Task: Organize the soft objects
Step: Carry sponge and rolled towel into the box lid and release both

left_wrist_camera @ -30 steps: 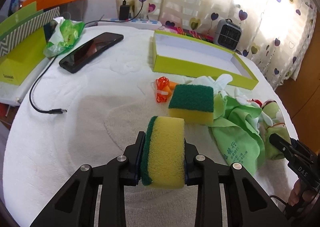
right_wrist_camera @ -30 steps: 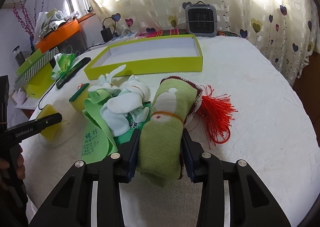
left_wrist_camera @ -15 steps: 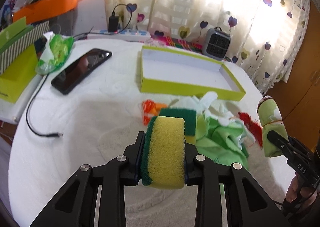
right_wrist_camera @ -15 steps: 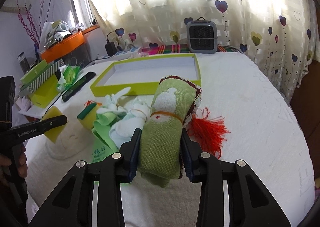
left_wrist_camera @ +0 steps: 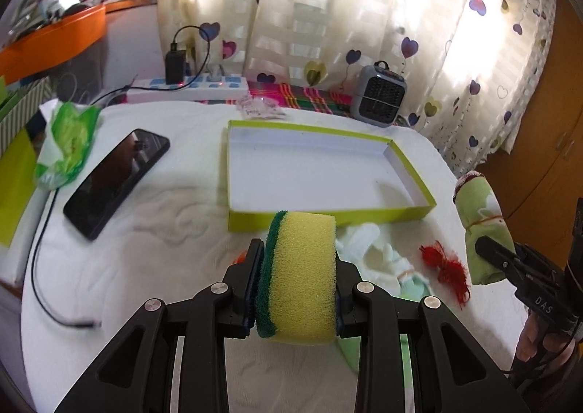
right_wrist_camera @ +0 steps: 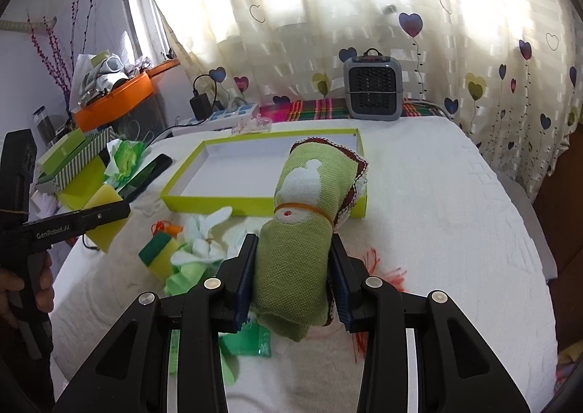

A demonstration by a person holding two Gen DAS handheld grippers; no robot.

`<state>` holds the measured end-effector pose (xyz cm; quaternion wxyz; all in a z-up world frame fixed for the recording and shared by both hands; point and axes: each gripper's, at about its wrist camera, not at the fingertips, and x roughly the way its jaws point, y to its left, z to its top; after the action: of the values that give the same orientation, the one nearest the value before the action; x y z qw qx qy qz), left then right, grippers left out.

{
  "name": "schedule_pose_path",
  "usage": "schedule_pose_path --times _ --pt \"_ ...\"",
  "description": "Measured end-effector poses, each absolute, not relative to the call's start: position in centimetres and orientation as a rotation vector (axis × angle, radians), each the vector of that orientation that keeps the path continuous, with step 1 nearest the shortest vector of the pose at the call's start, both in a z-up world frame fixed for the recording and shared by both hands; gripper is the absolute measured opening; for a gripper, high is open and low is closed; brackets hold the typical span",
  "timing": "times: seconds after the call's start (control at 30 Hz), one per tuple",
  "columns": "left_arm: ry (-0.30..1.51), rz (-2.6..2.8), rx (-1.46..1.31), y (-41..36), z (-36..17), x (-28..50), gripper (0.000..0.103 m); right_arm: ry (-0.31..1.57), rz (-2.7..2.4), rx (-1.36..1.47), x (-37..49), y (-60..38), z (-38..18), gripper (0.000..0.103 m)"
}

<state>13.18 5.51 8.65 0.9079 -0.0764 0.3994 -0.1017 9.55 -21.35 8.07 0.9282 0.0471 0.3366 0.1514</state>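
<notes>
a yellow sponge with a green scouring face [left_wrist_camera: 300, 278] is clamped in the left gripper [left_wrist_camera: 297, 289] (lifted), near the shallow lime-green cardboard tray [left_wrist_camera: 328, 219]. a rolled green knitted cloth [right_wrist_camera: 302, 241] is gripped by the right gripper [right_wrist_camera: 293, 285], before that tray.

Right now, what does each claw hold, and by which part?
Left claw grips the sponge across its flat faces; right claw grips the rolled green cloth near its lower end.

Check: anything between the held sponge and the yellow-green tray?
Left wrist view: sponge overlaps the tray's near wall; nothing shows between them.
</notes>
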Motion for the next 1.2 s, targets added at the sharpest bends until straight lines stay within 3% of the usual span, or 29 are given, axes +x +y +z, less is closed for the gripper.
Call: schedule_pose_path --times 0.67,1.2 --pt "0.903 -0.239 -0.134 3.1 6.9 24.8 0.028 0.831 0.284 0.052 20.8 -20.2 5.7 0.039" --pt "0.935 -0.211 -0.122 2.8 4.8 29.8 0.028 0.805 0.254 -0.034 24.8 -18.1 5.2 0.036"
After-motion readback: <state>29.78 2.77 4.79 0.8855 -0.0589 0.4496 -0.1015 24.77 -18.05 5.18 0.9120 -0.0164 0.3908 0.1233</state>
